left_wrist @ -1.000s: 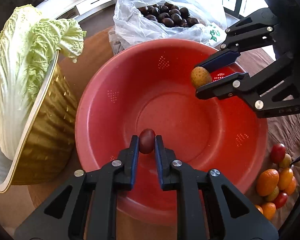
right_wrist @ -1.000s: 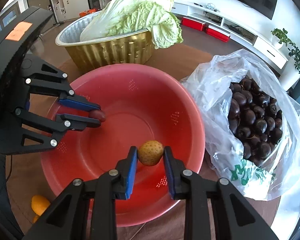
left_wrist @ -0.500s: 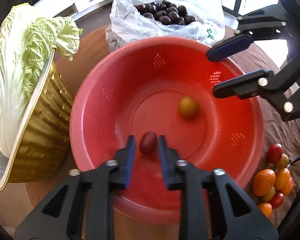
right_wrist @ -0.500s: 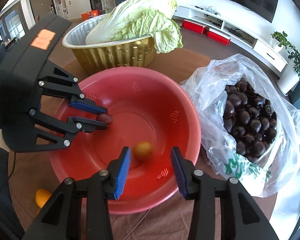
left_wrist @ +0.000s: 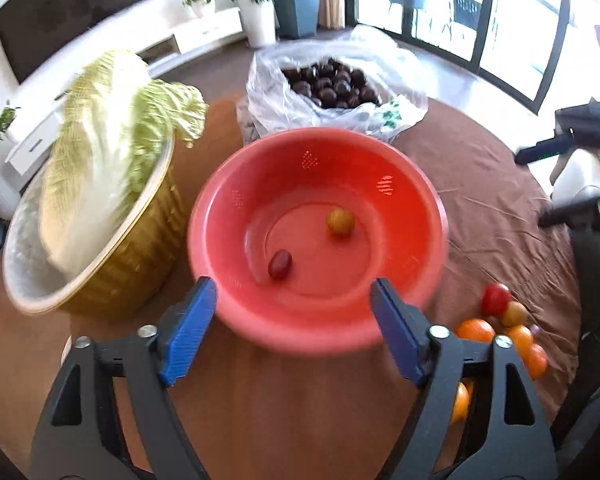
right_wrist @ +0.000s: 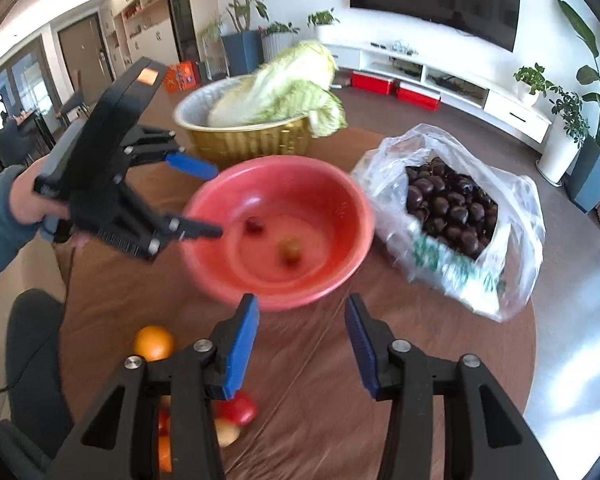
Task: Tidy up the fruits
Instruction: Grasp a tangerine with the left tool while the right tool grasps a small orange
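A red bowl (left_wrist: 236, 200) (right_wrist: 340, 184) stands mid-table. Inside it lie a small dark red fruit (left_wrist: 280, 264) (right_wrist: 254, 225) and a yellow fruit (left_wrist: 340, 221) (right_wrist: 289, 249). My left gripper (left_wrist: 292, 320) is open wide and empty, pulled back over the bowl's near rim; it also shows in the right wrist view (right_wrist: 216, 202). My right gripper (right_wrist: 300, 320) is open and empty, in front of the bowl. A pile of small red, orange and yellow fruits (left_wrist: 504, 320) (right_wrist: 154, 342) lies on the table beside the bowl.
A gold foil pan (left_wrist: 132, 256) (right_wrist: 256, 140) holding a napa cabbage (left_wrist: 100, 152) (right_wrist: 284, 84) stands by the bowl. A clear plastic bag of dark round fruits (left_wrist: 332, 84) (right_wrist: 448, 204) sits at the bowl's other side. The table has a brown cloth (left_wrist: 500, 220).
Both grippers let go of their fruits, which now lie in the bowl. Both opened wide and drew back and up from the bowl.
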`<state>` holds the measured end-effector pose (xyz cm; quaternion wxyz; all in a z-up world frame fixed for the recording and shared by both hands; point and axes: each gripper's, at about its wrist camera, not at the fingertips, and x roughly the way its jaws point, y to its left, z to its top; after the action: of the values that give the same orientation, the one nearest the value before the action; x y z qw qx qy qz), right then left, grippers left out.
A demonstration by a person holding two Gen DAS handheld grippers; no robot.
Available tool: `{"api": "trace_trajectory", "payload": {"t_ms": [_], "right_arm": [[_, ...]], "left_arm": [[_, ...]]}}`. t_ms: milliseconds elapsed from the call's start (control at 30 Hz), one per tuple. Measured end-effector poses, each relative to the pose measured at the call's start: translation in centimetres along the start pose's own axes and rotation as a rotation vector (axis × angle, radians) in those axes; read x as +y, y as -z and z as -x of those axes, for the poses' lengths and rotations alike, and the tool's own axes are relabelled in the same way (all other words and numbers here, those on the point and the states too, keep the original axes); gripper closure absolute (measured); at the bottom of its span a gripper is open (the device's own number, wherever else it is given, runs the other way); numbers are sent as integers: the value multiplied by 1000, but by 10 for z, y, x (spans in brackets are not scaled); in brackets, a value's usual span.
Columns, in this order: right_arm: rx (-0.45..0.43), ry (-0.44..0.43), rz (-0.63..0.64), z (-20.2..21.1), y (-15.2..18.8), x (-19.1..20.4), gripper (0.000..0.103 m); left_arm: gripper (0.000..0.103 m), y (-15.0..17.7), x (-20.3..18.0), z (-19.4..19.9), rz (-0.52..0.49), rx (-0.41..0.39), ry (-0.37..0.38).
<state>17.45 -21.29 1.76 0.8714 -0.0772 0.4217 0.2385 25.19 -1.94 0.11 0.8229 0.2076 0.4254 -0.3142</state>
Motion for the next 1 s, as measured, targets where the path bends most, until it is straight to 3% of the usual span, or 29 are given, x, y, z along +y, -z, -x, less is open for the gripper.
{"api": "trace_trajectory", "payload": {"t_ms": [167,267,367,500,600,1000], "right_arm": [[-18,-54,-16,21,53,46,48],[19,-63,-33,18,86,70,48],[44,-58,-56,14,109,85,48],[61,-53,-72,8,121,96,49],[81,-40,-65,3,124,102,52],[150,-13,-126,-23,129,95,58]], "left_arm": [[19,52,-35,43,30,-52,49],[2,83,-57,56,49,-43,64],[2,112,-80,61,96,-49,97],[2,139,-96,60,179,-50,80],[2,146,-102,60,202,-47,73],[2,148,-114,48,111,-21,80]]}}
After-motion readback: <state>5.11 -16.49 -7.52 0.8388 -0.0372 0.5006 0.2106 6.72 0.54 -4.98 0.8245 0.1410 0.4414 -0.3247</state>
